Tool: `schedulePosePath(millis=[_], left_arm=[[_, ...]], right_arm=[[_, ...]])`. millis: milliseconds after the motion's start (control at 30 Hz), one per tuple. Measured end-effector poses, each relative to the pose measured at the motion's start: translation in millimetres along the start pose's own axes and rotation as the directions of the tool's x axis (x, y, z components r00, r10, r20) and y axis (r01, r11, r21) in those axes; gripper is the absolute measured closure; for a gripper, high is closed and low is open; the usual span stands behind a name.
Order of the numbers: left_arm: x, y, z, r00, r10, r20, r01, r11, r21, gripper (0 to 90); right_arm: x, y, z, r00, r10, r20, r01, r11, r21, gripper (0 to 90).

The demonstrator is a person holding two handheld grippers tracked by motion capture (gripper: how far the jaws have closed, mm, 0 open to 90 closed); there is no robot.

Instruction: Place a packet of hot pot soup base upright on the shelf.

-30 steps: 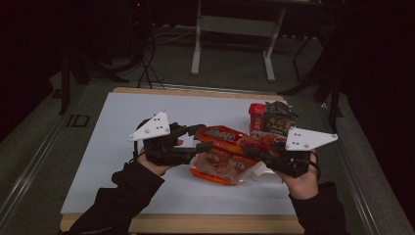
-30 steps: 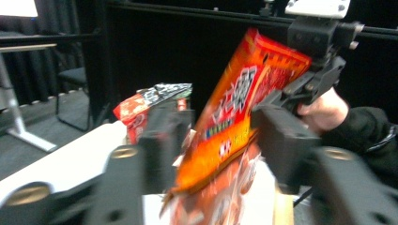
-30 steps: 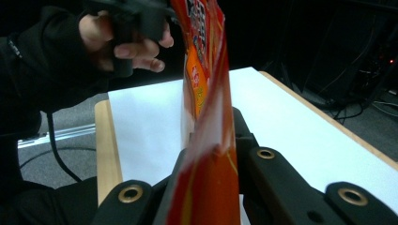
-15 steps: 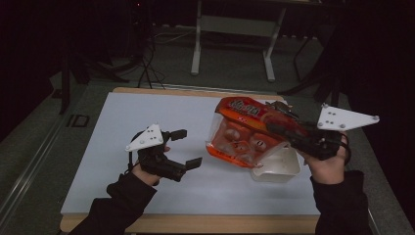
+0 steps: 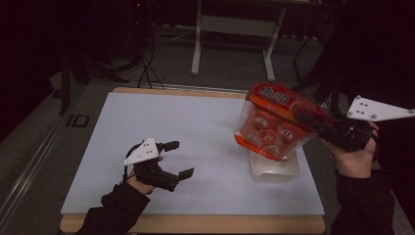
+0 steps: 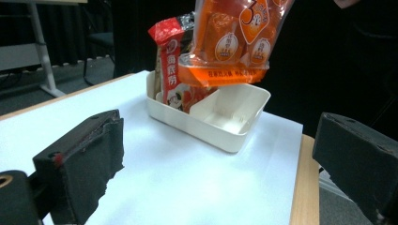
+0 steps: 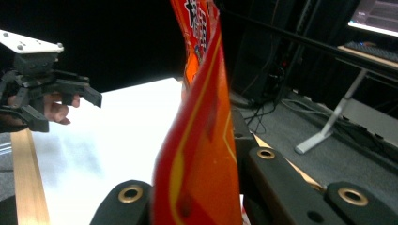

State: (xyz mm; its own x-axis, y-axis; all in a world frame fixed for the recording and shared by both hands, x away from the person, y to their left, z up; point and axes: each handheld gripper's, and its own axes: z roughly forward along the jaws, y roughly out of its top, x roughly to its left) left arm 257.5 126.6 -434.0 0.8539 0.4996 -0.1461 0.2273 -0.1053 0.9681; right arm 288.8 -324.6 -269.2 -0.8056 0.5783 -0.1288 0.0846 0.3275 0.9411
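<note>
Crinkly orange plastic on that snack bag [image 5: 275, 122] looks light, floppy and slick, so it's pinched at one edge by the closed right tool [image 5: 325, 126] above the white tray [image 5: 274, 169], while the left tool [image 5: 175, 159] is held wide open and empty.

A tray [image 5: 274, 172] sits near the counter's [image 5: 195, 127] right edge, a packet [image 6: 170, 70] standing in it; a snack bag [image 5: 274, 125] hangs above.

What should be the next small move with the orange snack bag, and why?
Probably lower it: the right gripper holds the orange bag tilted above the white tray, whose near compartment looks free beside a red packet. The left gripper is open, apart.
</note>
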Motion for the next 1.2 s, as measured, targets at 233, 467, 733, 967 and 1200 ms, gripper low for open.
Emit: schedulePosePath(millis=[233,467,733,967,1200], left_arm=[[2.3,-12.7,-1.7,0.9998,-0.020,-0.008,0.020,0.9997,0.017,2.8],[1.7,-20.4,-1.8,0.9997,-0.021,-0.015,0.021,0.9995,0.023,2.8],[2.3,-29.1,-0.7,0.9992,-0.036,-0.017,0.037,0.9990,0.027,2.8],[4.9,-38.9,0.3,0.9978,-0.062,-0.021,0.063,0.9976,0.030,2.8],[4.9,-42.4,1.0,0.9976,-0.065,-0.021,0.066,0.9973,0.033,2.8]], right_arm=[[-12.1,-16.7,-6.8,0.9992,0.016,0.036,-0.017,0.999,0.044,90.0],[-18.6,-30.8,-9.8,0.9977,0.017,0.066,-0.022,0.996,0.084,90.0],[-24.0,-44.6,-3.7,0.9959,0.026,0.086,-0.037,0.991,0.125,90.0],[-25.7,-53.0,6.7,0.9952,0.044,0.087,-0.057,0.987,0.150,90.0],[-25.4,-60.2,9.9,0.9946,0.056,0.088,-0.070,0.984,0.162,90.0]])
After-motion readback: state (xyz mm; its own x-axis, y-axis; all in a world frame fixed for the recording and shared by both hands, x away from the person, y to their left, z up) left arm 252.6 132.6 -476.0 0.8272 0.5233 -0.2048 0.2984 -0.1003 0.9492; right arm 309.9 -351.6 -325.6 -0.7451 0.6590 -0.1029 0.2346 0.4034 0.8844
